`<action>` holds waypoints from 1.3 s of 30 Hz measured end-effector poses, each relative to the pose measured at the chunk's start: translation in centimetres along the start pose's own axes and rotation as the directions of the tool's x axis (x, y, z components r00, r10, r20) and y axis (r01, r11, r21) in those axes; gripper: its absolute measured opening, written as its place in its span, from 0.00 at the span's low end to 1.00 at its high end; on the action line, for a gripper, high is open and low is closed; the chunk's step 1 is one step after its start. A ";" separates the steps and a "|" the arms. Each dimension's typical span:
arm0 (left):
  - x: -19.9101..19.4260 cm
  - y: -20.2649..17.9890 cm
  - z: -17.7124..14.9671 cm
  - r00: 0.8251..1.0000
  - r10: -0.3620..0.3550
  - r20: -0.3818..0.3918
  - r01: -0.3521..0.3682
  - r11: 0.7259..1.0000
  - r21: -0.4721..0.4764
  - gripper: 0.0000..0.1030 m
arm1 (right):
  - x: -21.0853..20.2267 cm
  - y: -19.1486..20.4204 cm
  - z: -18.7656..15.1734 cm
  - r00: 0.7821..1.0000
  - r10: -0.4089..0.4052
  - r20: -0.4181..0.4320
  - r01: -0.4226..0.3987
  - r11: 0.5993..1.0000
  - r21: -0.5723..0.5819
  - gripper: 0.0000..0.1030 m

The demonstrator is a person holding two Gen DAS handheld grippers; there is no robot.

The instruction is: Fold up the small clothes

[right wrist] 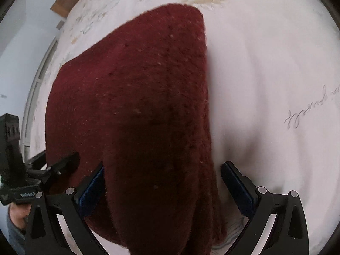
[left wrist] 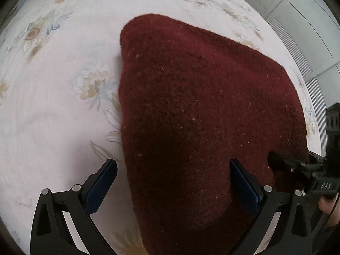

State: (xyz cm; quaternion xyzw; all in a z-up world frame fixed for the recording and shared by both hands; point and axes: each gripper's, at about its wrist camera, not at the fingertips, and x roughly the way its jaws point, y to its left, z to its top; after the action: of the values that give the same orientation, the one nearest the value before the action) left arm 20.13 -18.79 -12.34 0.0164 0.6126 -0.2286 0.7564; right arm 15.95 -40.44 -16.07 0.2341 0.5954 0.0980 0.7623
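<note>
Both the left gripper (left wrist: pixel 174 182) and right gripper (right wrist: pixel 162 182) gape wide over the maroon knit (left wrist: pixel 201 110), seemingly unclamped; only the right view shows its layered edge.

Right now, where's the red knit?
The red knit lies on the floral sheet, its near edge between both open grippers: left, right.
</note>
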 end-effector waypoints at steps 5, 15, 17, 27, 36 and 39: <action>0.5 0.3 -0.3 1.000 -0.018 0.005 0.018 1.000 -0.002 0.99 | 0.0 0.7 0.0 1.000 -0.003 -0.002 0.003 1.000 -0.015 0.90; -1.1 -0.2 -0.1 0.996 -0.082 0.027 0.080 0.995 0.052 0.51 | -2.3 3.7 -0.6 0.999 -0.012 0.036 0.013 0.999 -0.044 0.44; -2.3 -0.3 0.1 0.995 -0.093 0.043 0.090 0.993 0.071 0.46 | -3.8 4.5 -0.8 0.998 -0.011 0.063 0.014 0.999 -0.053 0.42; -11.6 6.4 0.9 0.968 -0.170 0.183 0.154 0.983 0.100 0.44 | -7.0 15.1 -0.2 0.988 0.052 0.143 -0.023 0.980 -0.197 0.41; -11.6 14.1 -2.3 0.981 -0.055 0.186 0.051 0.998 0.025 0.45 | 0.8 18.8 -2.6 0.999 -0.009 0.033 0.016 0.972 -0.233 0.41; -8.6 14.9 -3.9 0.990 -0.042 0.137 0.043 0.999 -0.001 0.46 | 2.4 18.1 -3.7 0.999 -0.031 0.024 0.036 0.973 -0.226 0.43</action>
State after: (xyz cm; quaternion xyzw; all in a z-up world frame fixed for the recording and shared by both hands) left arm 20.71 -1.46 -9.12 -0.0138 0.5599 -0.2442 0.7917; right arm 15.46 -22.70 -10.25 0.1364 0.5766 0.1501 0.7915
